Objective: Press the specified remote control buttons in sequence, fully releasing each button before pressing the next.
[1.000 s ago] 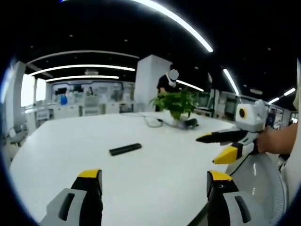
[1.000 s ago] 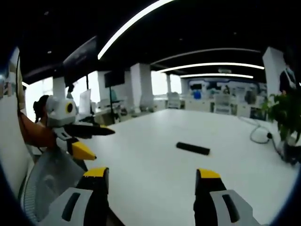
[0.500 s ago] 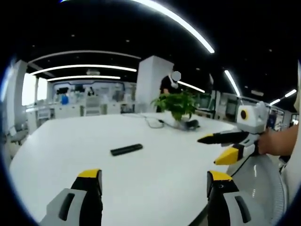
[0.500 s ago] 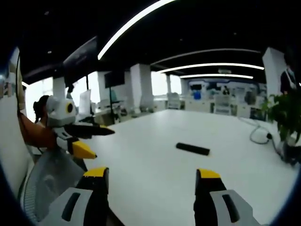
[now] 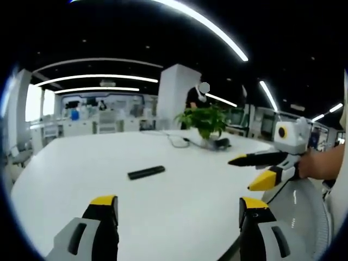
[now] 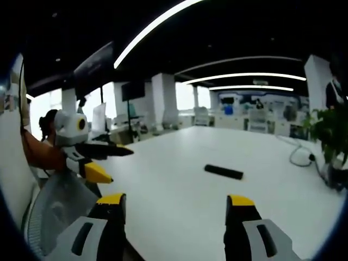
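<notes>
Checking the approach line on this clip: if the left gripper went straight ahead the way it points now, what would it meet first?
Probably bare white table. The left gripper, jaws open, aims at the tabletop; the black remote lies farther off, left of centre, so it would likely be missed. Depth is uncertain.

One black remote control lies on one white table, and it appears again in the right gripper view. Two grippers are up over the table's near edge: the left gripper and the right gripper, each with two yellow-tipped jaws set wide apart. There is one potted plant, one cable looped beside it, and one person standing behind the plant.
</notes>
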The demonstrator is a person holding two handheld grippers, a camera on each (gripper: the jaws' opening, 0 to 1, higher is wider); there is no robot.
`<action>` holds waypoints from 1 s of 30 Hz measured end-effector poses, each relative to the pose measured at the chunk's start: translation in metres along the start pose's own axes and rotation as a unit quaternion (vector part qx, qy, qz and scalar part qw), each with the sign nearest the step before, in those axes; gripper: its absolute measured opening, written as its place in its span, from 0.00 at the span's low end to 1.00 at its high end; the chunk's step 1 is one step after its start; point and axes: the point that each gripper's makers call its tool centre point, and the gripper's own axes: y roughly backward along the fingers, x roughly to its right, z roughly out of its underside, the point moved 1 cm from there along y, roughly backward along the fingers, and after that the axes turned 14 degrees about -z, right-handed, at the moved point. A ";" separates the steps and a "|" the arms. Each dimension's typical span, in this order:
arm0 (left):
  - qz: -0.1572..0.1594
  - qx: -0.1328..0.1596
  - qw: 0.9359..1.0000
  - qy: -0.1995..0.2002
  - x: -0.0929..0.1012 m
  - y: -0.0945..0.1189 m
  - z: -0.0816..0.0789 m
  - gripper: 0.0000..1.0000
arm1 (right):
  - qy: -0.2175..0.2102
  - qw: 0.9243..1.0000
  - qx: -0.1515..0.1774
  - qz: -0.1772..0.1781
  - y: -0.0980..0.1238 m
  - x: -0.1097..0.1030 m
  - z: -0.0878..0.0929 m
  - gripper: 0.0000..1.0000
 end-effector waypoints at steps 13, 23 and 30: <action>0.004 -0.006 1.000 -0.002 0.002 -0.001 0.002 0.95 | -0.002 1.000 -0.001 -0.004 -0.002 -0.001 0.000 0.73; 0.008 -0.006 1.000 -0.002 0.002 -0.003 0.000 0.95 | -0.003 1.000 0.006 -0.005 -0.002 0.000 -0.004 0.73; 0.011 -0.001 1.000 0.002 0.002 -0.004 -0.006 0.95 | -0.010 1.000 0.014 -0.007 -0.002 0.003 -0.009 0.72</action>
